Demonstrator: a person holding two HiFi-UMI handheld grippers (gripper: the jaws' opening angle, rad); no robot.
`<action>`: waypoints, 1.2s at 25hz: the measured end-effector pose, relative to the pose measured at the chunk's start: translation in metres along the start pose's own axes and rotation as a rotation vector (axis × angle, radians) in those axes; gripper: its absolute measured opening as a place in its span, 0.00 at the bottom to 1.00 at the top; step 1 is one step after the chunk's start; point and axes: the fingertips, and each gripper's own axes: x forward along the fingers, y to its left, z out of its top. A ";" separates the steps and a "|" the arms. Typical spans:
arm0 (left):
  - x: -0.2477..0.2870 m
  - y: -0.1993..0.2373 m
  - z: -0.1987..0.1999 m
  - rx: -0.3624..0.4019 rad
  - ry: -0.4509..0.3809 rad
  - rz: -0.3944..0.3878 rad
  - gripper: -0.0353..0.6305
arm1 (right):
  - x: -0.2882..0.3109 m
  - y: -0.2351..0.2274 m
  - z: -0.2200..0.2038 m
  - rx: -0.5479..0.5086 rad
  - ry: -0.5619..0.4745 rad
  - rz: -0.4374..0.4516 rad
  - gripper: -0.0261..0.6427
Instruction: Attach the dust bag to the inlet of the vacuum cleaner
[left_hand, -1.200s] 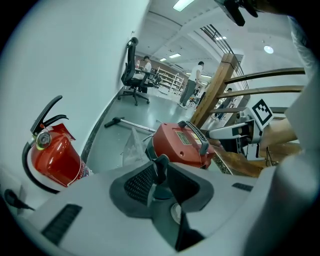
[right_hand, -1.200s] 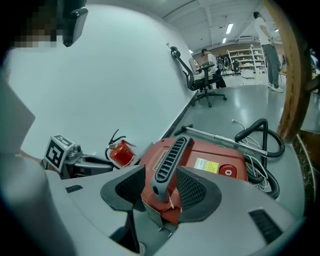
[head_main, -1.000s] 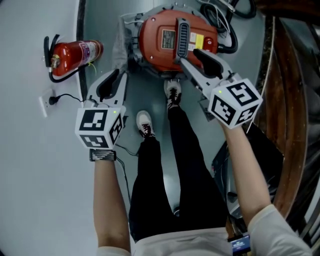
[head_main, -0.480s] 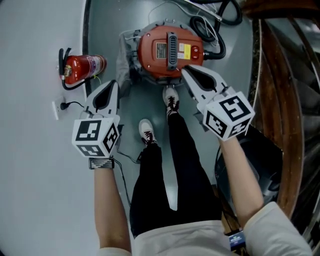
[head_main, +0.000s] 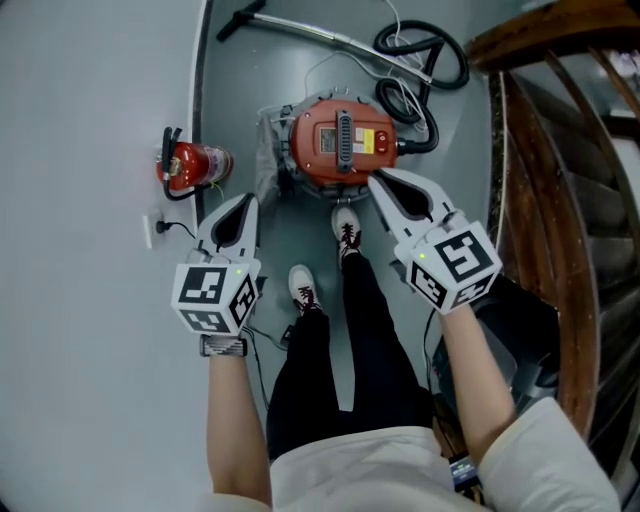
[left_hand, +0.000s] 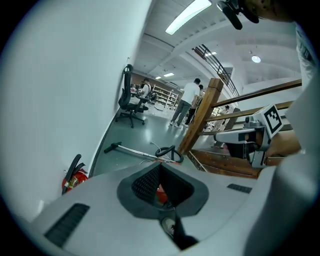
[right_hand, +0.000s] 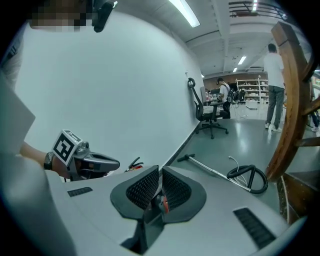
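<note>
The red vacuum cleaner (head_main: 345, 145) stands on the grey floor ahead of the person's feet. A pale crumpled bag (head_main: 268, 150) lies against its left side. My left gripper (head_main: 240, 205) hangs in the air to the left of the vacuum, well above the floor. Its pads (left_hand: 147, 182) meet with nothing between them. My right gripper (head_main: 385, 185) hovers over the vacuum's near right edge. Its jaws have just been closing, and the pads (right_hand: 145, 187) stand almost together around nothing. Each gripper shows in the other's view: the right gripper (left_hand: 250, 140) and the left gripper (right_hand: 92, 162).
A red fire extinguisher (head_main: 190, 165) lies by the white wall at the left. The black hose (head_main: 420, 50) and metal wand (head_main: 300, 28) lie beyond the vacuum. A wooden stair railing (head_main: 540, 180) runs down the right. The person's shoes (head_main: 345, 228) stand just before the vacuum.
Both grippers have risen away from the vacuum, which now looks smaller and farther below. Their jaws, spread a second ago, have come together. The hose and wand have come into view.
</note>
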 end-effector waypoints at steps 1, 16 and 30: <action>-0.007 -0.003 0.006 0.004 -0.005 -0.002 0.06 | -0.006 0.004 0.007 -0.007 -0.005 -0.002 0.11; -0.099 -0.039 0.089 0.175 -0.098 -0.008 0.06 | -0.084 0.063 0.081 -0.057 -0.095 -0.009 0.11; -0.175 -0.089 0.183 0.325 -0.242 -0.027 0.06 | -0.147 0.101 0.154 -0.189 -0.180 -0.024 0.10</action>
